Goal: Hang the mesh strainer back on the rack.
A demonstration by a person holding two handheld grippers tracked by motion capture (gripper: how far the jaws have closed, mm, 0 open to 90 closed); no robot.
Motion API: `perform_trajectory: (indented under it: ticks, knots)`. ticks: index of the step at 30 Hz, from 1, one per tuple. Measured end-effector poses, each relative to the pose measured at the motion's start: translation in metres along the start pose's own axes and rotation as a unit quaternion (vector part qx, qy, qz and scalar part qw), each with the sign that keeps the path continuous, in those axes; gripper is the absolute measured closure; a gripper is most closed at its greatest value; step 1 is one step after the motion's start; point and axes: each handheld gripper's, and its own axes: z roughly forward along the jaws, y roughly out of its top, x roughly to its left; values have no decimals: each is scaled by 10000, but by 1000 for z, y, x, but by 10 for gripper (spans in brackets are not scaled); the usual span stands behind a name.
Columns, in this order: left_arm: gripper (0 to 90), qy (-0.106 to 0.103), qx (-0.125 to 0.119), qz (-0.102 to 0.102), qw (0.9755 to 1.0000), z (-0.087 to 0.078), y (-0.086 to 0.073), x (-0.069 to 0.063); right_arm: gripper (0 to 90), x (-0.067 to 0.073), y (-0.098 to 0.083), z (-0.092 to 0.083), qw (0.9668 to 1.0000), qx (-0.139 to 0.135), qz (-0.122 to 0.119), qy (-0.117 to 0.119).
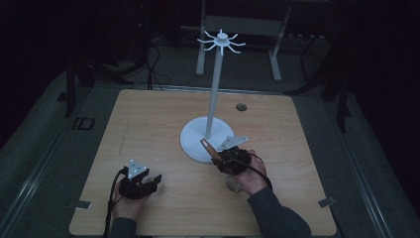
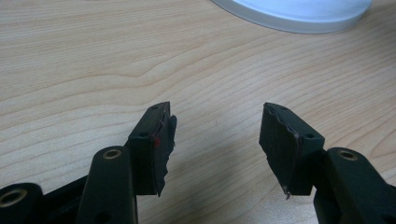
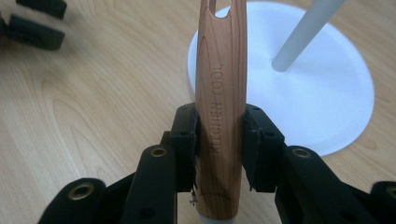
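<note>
A light wooden table [image 1: 158, 124] with rounded corners is sitting in a very dim room, its top catching most of the light. A small dark round hole [image 1: 241, 106] is showing near its far edge. Grey floor [image 1: 44, 144] is surrounding it. Beyond the far edge, pale metal legs of another frame [image 1: 237, 29] are standing, and dark cables [image 1: 153, 64] are trailing across the floor into blackness.

Wooden table [image 1: 148, 129], grommet hole [image 1: 241, 106] (far edge)
</note>
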Motion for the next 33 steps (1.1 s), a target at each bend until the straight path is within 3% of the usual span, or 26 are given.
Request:
perform_trajectory:
  ticks: [8, 21, 33]
  knots:
    - [441, -1, -14, -14, 10000, 0, 0, 0, 681, -6, 4, -9, 9991, -366, 182, -147]
    - [441, -11, -11, -12, 10000, 1, 0, 0, 681, -15, 8, -23, 9947, -841, 490, -318]
    - [441, -11, -14, -15, 10000, 1, 0, 0, 681, -19, 16, -34, 9920, -1103, 451, -424]
